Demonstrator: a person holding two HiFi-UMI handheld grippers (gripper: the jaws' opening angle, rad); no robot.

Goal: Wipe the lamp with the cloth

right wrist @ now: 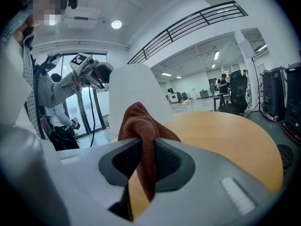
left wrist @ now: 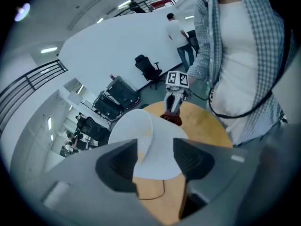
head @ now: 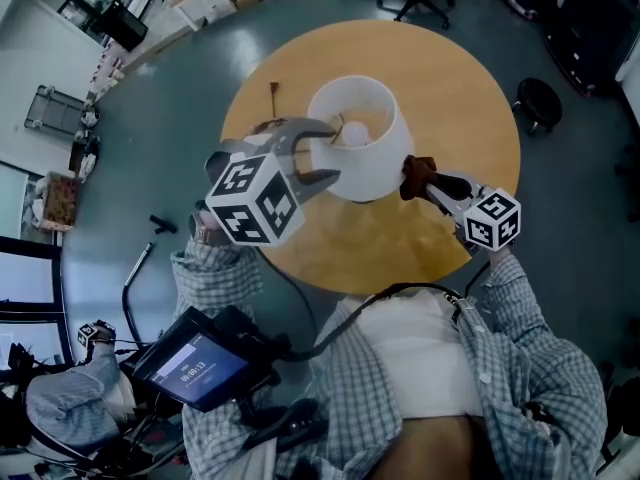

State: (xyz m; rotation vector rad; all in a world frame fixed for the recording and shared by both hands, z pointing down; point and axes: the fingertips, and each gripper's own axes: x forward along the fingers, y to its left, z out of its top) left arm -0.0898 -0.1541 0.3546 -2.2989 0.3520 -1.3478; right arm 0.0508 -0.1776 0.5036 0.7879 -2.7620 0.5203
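Observation:
A lamp with a white shade (head: 355, 133) stands on the round wooden table (head: 450, 78). My left gripper (head: 318, 158) hovers at the shade's left side, tilted downward, jaws wide open. In the left gripper view the shade (left wrist: 155, 145) shows between the spread jaws of the left gripper (left wrist: 154, 161) without either pad pressing on it. My right gripper (head: 420, 183) is shut on a reddish-brown cloth (head: 418, 176) at the shade's right side. In the right gripper view the cloth (right wrist: 141, 126) bunches up out of the right gripper (right wrist: 146, 159), right in front of the shade (right wrist: 136, 88).
A thin dark cord (head: 272, 98) lies on the table's left part. A black stool (head: 538, 103) and office chairs stand on the floor beyond the table. A tablet-like device (head: 195, 368) hangs at the person's waist.

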